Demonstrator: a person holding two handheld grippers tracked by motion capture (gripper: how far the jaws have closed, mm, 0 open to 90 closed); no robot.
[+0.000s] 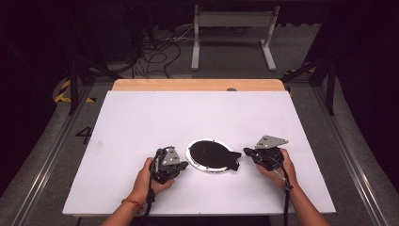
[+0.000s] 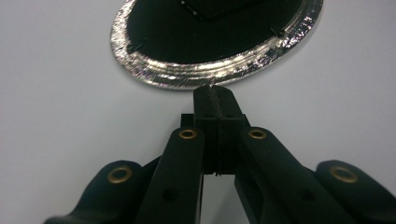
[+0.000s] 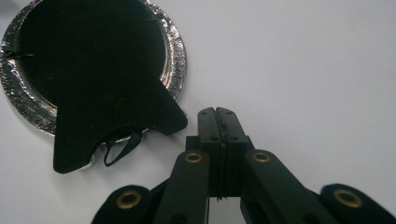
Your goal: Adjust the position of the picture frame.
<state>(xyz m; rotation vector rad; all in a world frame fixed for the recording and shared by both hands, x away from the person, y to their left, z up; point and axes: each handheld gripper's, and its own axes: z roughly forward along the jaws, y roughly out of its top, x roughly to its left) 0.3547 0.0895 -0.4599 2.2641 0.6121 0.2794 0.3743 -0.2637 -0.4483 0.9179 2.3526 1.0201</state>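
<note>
- A white table is seen, its top bare toward the far edge and the left and right edges.
- A strip of pale wood is laid along the far edge of the table.
- A white metal frame is stood on the grey floor beyond the far edge.
- Black cables are strewn on the floor past the far left corner.
- Yellow-and-black tape is stuck to the floor off the far left corner.
</note>
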